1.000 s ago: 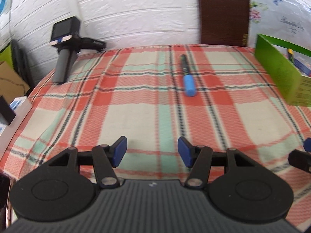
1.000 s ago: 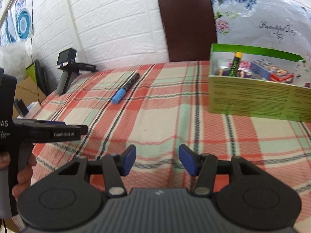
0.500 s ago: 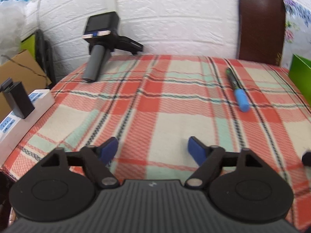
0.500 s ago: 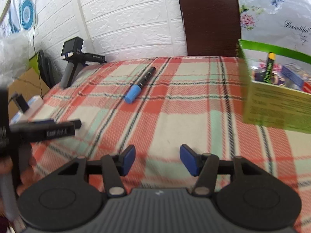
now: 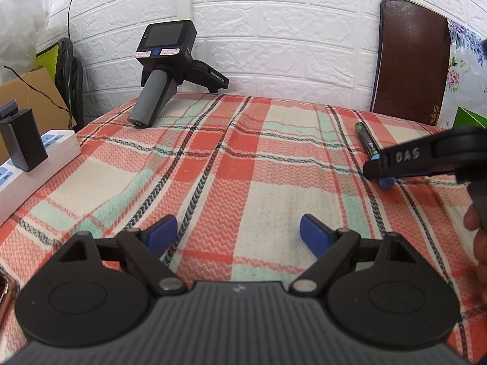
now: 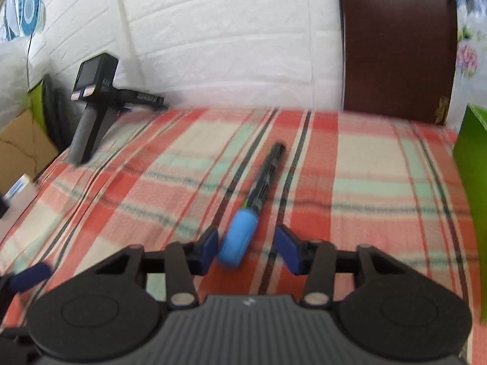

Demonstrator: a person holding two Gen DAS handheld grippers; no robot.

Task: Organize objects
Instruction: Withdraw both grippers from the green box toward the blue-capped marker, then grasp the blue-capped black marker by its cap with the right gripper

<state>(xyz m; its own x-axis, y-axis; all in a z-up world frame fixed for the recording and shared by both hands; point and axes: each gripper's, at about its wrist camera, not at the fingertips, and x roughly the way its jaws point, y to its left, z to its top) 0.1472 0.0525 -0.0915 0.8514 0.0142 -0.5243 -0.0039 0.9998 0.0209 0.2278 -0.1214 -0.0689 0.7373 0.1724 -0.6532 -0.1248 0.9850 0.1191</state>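
Observation:
A black marker [image 6: 263,176] with a blue cap [image 6: 239,240] lies on the plaid tablecloth [image 6: 374,164]. My right gripper [image 6: 247,237] is low over it with the cap between its closing jaws. The left pad is at the cap and the right pad stands apart from it. In the left wrist view the marker [image 5: 365,140] is at the right, partly hidden by a black finger [image 5: 404,159] of the right gripper. My left gripper [image 5: 238,225] hovers over bare cloth nearer the front, its jaws opening wide and holding nothing. A green box [image 6: 470,197] stands at the right edge.
A spare hand-held gripper [image 5: 164,70] rests at the back left by the white brick wall. A white power strip [image 5: 36,164] with a black adapter [image 5: 22,143] lies beyond the left table edge. A brown chair back [image 5: 411,60] rises behind the table. A hand [image 5: 478,243] shows at the right.
The right gripper has swept left and forward to the marker, whose cap now lies between its narrowed jaws. The left gripper's jaws have widened and its view has swung left.

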